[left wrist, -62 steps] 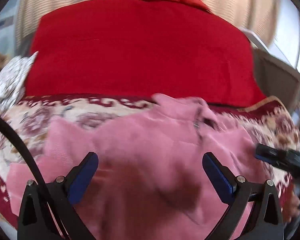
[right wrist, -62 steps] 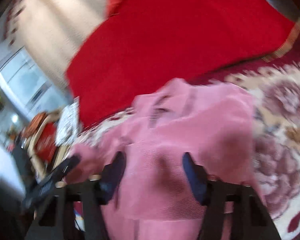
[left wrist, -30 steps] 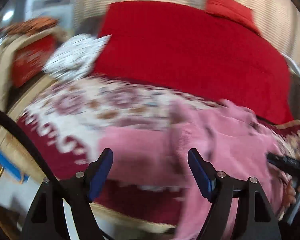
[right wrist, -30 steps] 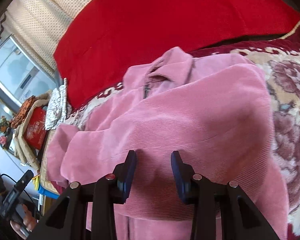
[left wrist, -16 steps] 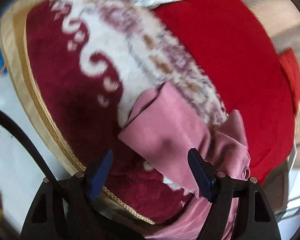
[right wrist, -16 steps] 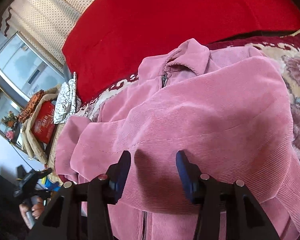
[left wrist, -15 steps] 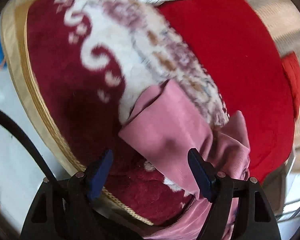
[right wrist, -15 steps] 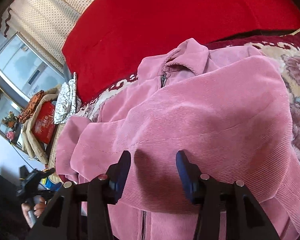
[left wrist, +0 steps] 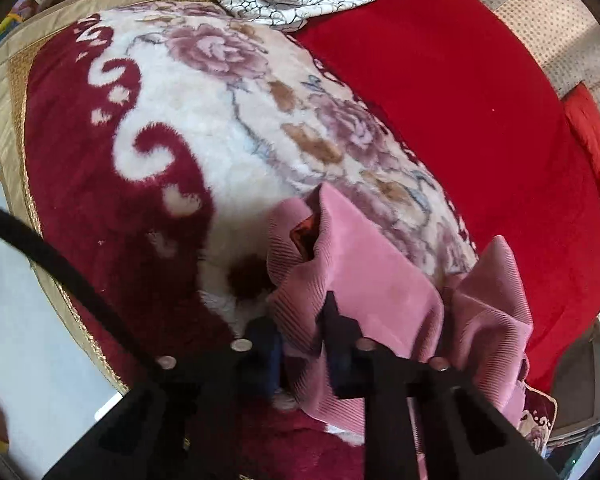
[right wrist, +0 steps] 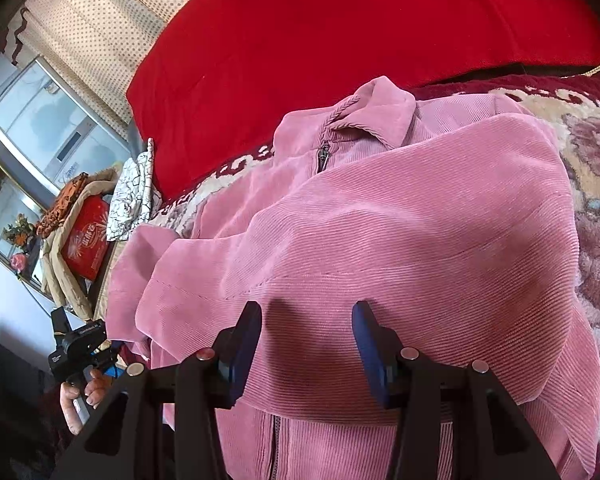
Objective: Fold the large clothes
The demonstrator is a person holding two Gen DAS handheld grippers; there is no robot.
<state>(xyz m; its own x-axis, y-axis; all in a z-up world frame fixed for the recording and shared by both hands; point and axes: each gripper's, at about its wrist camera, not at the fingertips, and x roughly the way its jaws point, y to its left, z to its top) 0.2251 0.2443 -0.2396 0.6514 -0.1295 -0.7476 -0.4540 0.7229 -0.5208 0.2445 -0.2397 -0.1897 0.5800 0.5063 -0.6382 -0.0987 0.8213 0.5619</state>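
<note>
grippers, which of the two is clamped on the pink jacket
The left gripper: its fingers have just been closing and now pinch a sleeve of the pink jacket. The right gripper hangs open over it.

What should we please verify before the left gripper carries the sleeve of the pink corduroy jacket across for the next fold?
1. Left gripper pinching the sleeve of the pink corduroy jacket: ok; its jaws have just been closing, with cloth between them.
2. Only the sleeve caught, not the floral plush blanket beneath: cannot tell.
3. Right gripper clear of fabric: ok; its jaws stand open over the jacket body.
4. Other sleeve already folded across the front: ok.
5. Jacket zipped: ok at the collar zipper pull; lower down cannot tell.
</note>
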